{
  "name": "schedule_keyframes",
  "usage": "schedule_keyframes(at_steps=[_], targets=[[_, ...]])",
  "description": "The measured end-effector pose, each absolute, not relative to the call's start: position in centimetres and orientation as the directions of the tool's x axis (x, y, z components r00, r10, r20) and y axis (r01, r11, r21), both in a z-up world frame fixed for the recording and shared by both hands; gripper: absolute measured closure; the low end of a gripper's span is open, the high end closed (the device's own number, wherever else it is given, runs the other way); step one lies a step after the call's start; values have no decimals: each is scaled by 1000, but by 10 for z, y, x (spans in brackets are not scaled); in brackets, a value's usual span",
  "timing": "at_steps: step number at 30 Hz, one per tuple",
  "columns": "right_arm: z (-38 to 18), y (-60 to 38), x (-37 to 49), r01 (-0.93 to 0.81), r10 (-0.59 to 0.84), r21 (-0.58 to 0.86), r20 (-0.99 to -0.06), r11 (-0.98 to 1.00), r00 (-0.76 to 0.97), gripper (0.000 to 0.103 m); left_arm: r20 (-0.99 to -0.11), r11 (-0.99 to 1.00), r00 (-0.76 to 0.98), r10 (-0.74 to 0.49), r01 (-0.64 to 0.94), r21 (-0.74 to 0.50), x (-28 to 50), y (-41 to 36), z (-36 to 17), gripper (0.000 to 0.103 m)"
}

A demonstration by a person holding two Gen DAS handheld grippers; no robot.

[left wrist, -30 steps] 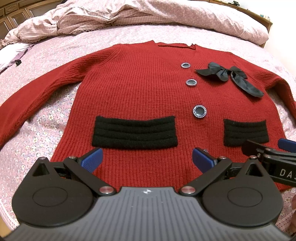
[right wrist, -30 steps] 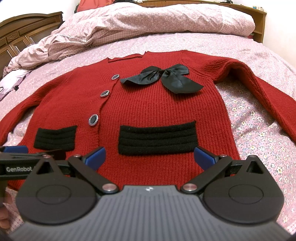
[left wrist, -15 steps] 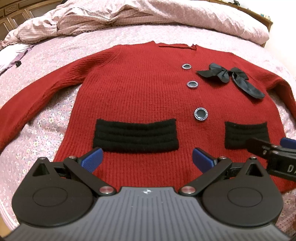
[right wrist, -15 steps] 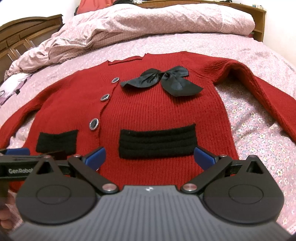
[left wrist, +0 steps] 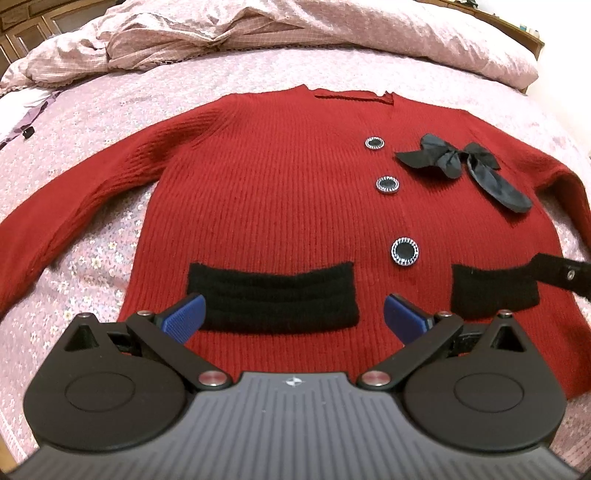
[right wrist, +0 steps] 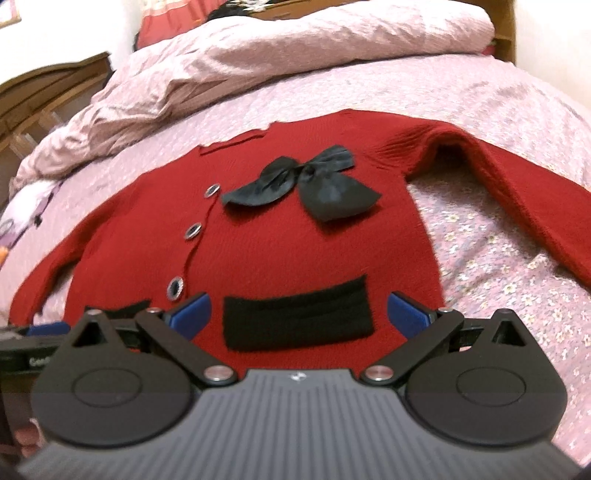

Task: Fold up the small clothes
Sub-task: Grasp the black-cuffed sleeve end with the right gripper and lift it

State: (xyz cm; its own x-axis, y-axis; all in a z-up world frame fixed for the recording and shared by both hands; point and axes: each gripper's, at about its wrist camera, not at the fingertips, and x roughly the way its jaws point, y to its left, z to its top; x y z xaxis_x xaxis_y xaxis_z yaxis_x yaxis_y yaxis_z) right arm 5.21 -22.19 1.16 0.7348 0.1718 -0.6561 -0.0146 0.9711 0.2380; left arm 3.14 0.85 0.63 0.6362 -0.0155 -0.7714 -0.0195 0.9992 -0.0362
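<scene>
On the bed (left wrist: 110,122), both grippers, left (left wrist: 293,317) and right (right wrist: 297,314), hover spread wide and empty over the cardigan (left wrist: 280,206); I'd pinch each hem corner evenly.

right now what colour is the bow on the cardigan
Black, against the red cardigan; the bow shows best in the right wrist view.

Home bedroom — bed (left wrist: 110,122), rumpled duvet (right wrist: 295,55)

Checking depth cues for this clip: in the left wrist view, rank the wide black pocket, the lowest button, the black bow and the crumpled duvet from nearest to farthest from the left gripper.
1. Wide black pocket, just ahead of the left gripper.
2. Lowest button, ahead, slightly right.
3. Black bow, further up, right.
4. Crumpled duvet, at the bed's far end.
</scene>
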Motion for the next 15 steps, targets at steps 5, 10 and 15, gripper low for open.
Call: schedule_keyframes(at_steps=[5,10,15], targets=[[14,-243,67,53,130,249,-662,967,738,0,-765,999,644,-22,-9,-37,38,9,9,0],[15,-265,79,115,116,296,-660,948,742,0,-773,999,634,-14,-14,-29,46,13,6,0],[14,-284,88,177,87,325,-656,929,750,0,-781,999,624,0,-25,-20,55,19,4,0]])
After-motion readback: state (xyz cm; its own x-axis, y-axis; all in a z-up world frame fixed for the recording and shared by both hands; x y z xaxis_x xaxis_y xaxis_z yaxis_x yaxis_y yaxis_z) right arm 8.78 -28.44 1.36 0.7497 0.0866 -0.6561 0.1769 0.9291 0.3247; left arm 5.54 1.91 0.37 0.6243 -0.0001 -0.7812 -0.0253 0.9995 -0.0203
